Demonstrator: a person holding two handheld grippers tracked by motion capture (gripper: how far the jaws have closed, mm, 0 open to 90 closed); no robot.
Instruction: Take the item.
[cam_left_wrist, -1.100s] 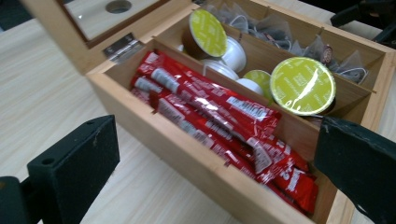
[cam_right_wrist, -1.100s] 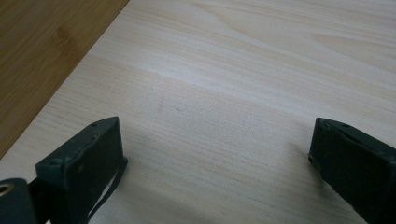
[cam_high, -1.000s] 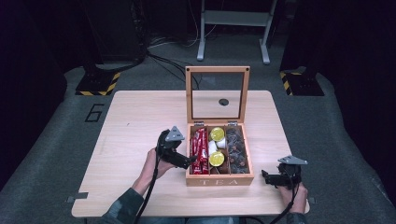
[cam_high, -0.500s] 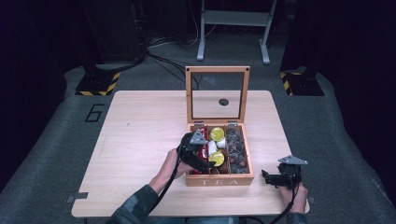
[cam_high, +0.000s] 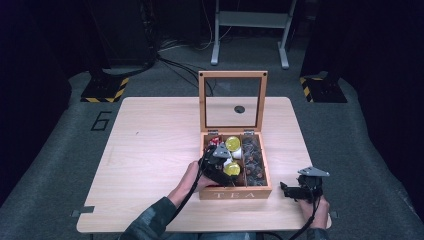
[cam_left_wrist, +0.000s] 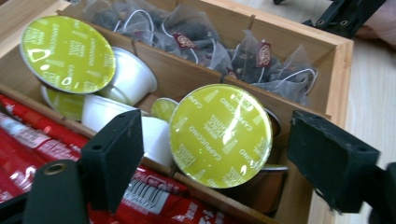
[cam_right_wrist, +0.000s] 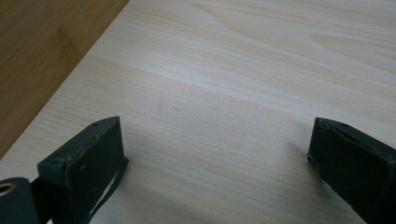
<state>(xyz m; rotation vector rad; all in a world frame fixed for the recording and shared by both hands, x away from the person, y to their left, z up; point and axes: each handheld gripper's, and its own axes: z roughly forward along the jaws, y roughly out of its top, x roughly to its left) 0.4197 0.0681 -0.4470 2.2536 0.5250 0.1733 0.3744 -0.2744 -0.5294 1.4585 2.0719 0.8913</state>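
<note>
**Left gripper spread over a capsule in the open tea box**

On a pale wooden table: a wooden box lettered TEA, its glass-paned lid standing upright at the far edge. Divided inside into three lengthwise compartments. Red foil sachets in the one nearest the left hand; white coffee capsules with yellow-green foil lids in the middle one; clear pyramid tea bags with dark leaves and small red tags in the one towards the right hand.

Left black two-jaw gripper, seen in the high view reaching in over the box's near left corner. Jaws wide apart, gripping nothing, poised either side of a tilted round capsule with a yellow-green CAPPUCCINO lid at the near end of the middle compartment. Clear gap visible between each pad and the capsule. Brownish cup body just below that lid, leaning against the divider.

Right black two-jaw gripper, seen from above near the table's front right edge, just beside the box and apart from it. Jaws likewise spread, empty, over bare light wood. Darker wooden box wall at the upper left of the right gripper view.
</note>
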